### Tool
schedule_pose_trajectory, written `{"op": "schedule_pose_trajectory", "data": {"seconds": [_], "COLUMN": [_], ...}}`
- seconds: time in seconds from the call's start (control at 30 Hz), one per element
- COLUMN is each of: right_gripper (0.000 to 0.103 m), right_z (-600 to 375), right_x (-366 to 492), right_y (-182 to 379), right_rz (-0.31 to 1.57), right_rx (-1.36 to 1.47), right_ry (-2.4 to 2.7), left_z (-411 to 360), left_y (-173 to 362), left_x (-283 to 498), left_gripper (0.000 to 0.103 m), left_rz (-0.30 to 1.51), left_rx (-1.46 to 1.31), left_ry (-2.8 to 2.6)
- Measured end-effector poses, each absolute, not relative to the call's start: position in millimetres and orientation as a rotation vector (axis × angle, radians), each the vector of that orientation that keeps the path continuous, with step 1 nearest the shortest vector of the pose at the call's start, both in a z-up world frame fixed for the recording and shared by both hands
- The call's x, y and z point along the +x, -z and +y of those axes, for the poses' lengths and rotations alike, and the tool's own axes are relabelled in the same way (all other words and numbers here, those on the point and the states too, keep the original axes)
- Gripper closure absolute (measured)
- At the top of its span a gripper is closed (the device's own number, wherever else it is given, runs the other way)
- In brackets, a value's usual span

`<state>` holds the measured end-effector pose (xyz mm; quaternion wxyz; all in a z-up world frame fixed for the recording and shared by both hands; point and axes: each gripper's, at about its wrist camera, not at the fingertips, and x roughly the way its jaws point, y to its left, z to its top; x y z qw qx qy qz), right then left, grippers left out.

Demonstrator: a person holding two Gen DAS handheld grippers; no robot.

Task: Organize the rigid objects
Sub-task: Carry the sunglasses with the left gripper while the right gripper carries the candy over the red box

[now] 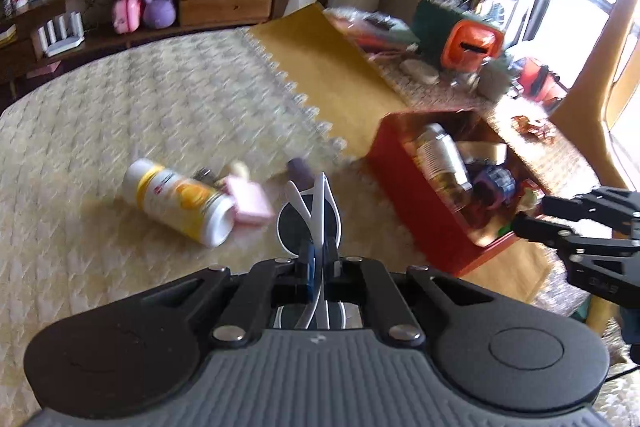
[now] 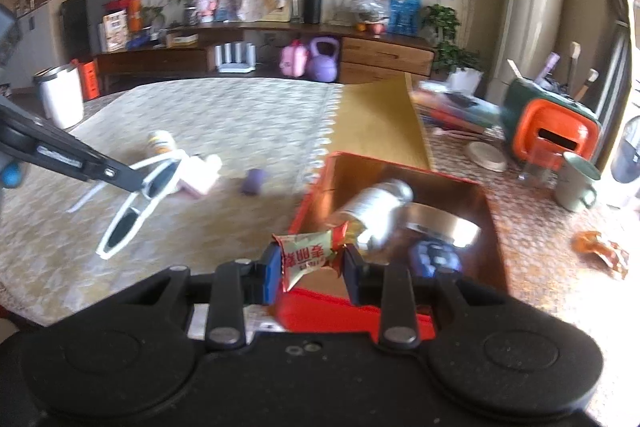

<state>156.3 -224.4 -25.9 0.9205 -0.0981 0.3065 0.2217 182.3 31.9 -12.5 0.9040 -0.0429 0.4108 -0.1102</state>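
My left gripper (image 1: 320,259) is shut on white sunglasses (image 1: 308,219) and holds them above the patterned tablecloth; they also show in the right wrist view (image 2: 136,199). My right gripper (image 2: 310,267) is shut on a red and white snack packet (image 2: 308,255) over the near edge of the red box (image 2: 340,311). The red box (image 1: 420,211) holds a clear bottle (image 2: 376,211), a blue toy (image 2: 434,257) and a round tin (image 2: 444,223). On the cloth lie a white and yellow bottle (image 1: 180,203), a pink bottle (image 1: 248,201) and a small purple object (image 2: 253,183).
A green and orange holder (image 2: 552,131) with tools, a green mug (image 2: 576,183), stacked books (image 2: 452,111) and an orange wrapper (image 2: 600,247) lie at the right. A wooden sideboard (image 2: 384,59) stands behind the table. A yellow runner (image 1: 320,55) crosses the cloth.
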Motion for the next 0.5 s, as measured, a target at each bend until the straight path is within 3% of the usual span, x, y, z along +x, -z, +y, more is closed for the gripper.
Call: {"op": "schedule_pose_trajectory", "data": {"seconds": [0.5], "right_gripper": [0.072], "right_z": [-267], "right_x": [178], "right_y": [33], "right_rz": [0.652], "right_rx": [-0.18], "right_ry": [-0.351], "left_z": [-64], "left_y": [-37], "left_x": [201], "left_gripper": [0.099], "left_rz": [0.759], "left_rx": [-0.094], "left_ry": [0.439]}}
